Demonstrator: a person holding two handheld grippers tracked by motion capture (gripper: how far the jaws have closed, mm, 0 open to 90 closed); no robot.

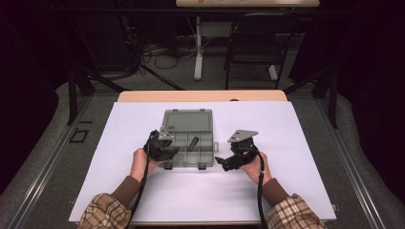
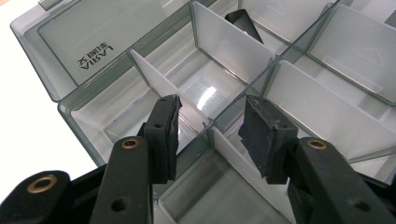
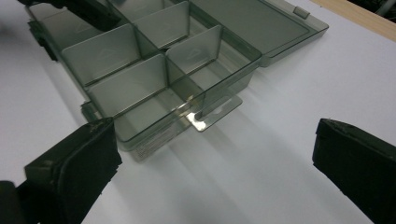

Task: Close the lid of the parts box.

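While straddling a white divider (image 2: 156, 86) with jaws half-parted, pads gripping nothing: left hand-held gripper (image 2: 212, 135) hovering inside the open organiser box (image 1: 187, 139) mid-tabletop (image 1: 286, 181), probably to pull it; right hand-held gripper (image 3: 212, 154) waiting beside, wide apart, unladen.

Your left gripper (image 2: 210, 135) stands among the upright dividers (image 2: 229, 44) of the open organizer box (image 1: 187, 140), one divider between its parted jaws, so sideways room there is tight. To the right of the box the white table (image 1: 296, 143) lies bare (your right gripper (image 3: 210, 154) hangs over it, jaws wide).
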